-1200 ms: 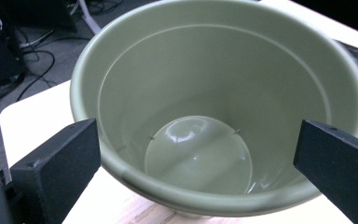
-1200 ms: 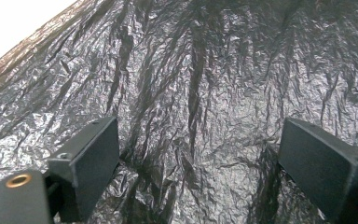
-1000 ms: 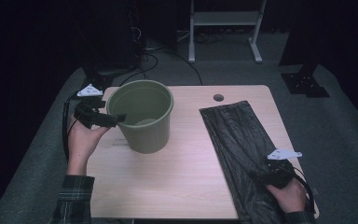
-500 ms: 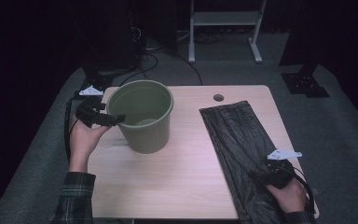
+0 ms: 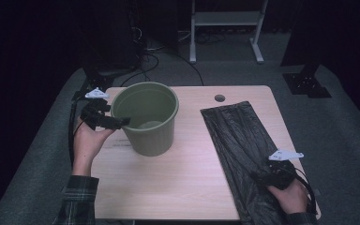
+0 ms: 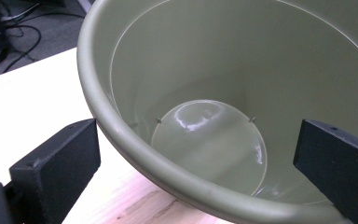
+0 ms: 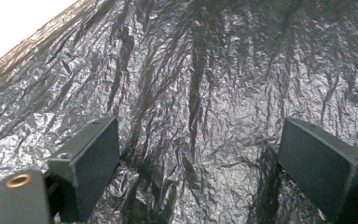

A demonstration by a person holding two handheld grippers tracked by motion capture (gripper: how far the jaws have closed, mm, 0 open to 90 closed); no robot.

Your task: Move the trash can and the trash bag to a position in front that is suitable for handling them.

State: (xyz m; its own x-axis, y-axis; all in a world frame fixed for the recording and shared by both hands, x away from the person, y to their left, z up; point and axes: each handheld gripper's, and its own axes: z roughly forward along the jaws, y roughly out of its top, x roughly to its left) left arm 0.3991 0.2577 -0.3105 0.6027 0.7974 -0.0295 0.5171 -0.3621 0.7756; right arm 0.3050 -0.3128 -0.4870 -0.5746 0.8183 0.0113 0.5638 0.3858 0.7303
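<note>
Left hand [image 5: 90,140]: I had it coming in from the counter's near left, forearm in a plaid sleeve angled up toward the bucket, palm turned inward.
Left gripper [image 5: 122,123]: I held it level at the bucket's left rim, pointing right across the counter.
Left jaws: released and wide apart; in the left gripper view one sat outside the bucket wall and the other over the inside, the rim running between them without being pinched.
Bucket [image 5: 147,122]: green, upright, standing on the left half of the counter [image 5: 183,173], just beside my left hand.
Right hand [image 5: 290,197]: I kept it low at the counter's near right corner, wrist bent toward the bag.
Right gripper [image 5: 262,176]: I had it resting down on the near end of the bag, grey plate on top.
Right jaws: spread open in the right gripper view, crinkled plastic lying between them, nothing clamped.
Black bag [image 5: 243,145]: flat and wrinkled along the right side of the counter, well apart from the bucket.
</note>
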